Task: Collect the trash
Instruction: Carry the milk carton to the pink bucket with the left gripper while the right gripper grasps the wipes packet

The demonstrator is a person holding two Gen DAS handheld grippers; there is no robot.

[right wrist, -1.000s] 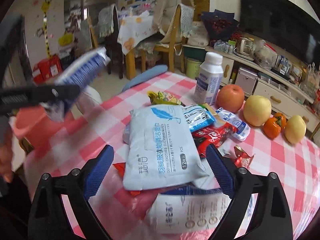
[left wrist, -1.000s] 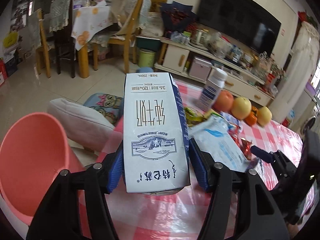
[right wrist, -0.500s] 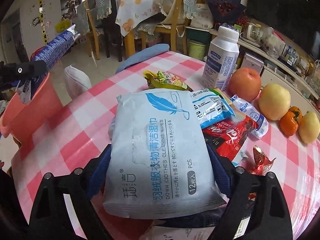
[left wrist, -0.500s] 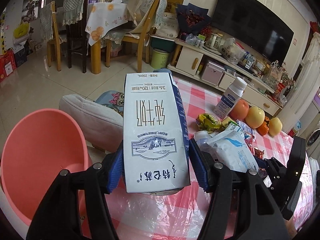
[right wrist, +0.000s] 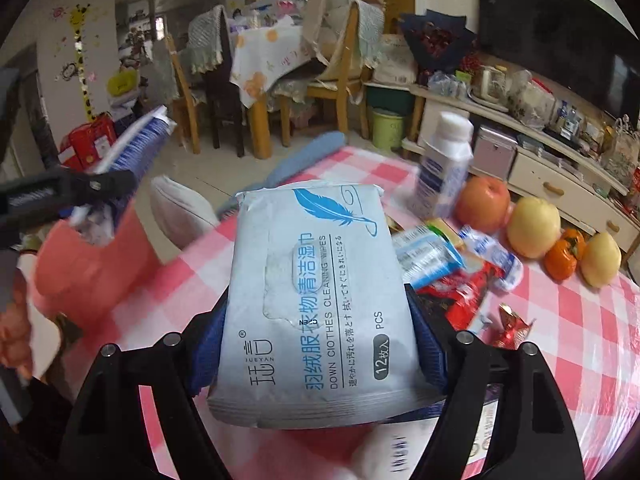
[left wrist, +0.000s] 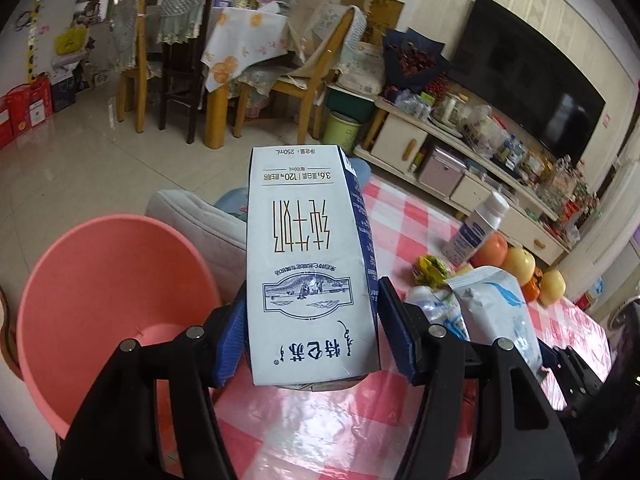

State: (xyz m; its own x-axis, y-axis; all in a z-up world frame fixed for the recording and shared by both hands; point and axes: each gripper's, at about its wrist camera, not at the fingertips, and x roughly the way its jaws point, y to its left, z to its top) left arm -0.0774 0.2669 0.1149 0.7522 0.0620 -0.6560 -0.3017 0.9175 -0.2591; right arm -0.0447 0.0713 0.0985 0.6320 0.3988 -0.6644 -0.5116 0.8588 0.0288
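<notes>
My left gripper [left wrist: 312, 336] is shut on a white and blue milk carton [left wrist: 308, 264], held above the table edge just right of the pink trash bin [left wrist: 100, 300]. My right gripper [right wrist: 320, 340] is shut on a pale blue pack of cleaning wipes [right wrist: 316, 304], lifted above the red checked table [right wrist: 580, 340]. The wipes pack also shows in the left wrist view [left wrist: 496, 312]. The carton shows at the left of the right wrist view [right wrist: 136, 152], over the pink bin [right wrist: 88, 264]. Wrappers [right wrist: 460, 280] lie on the table.
A white bottle [right wrist: 444, 168], an apple [right wrist: 482, 204] and other fruit [right wrist: 532, 220] stand at the table's far side. A grey cushioned stool [left wrist: 200, 220] sits beside the bin. Dining chairs [left wrist: 308, 84] and a TV cabinet [left wrist: 460, 160] are beyond.
My right gripper closed on the wipes pack and lifted it off the table. My left gripper carried the carton left toward the pink bin.
</notes>
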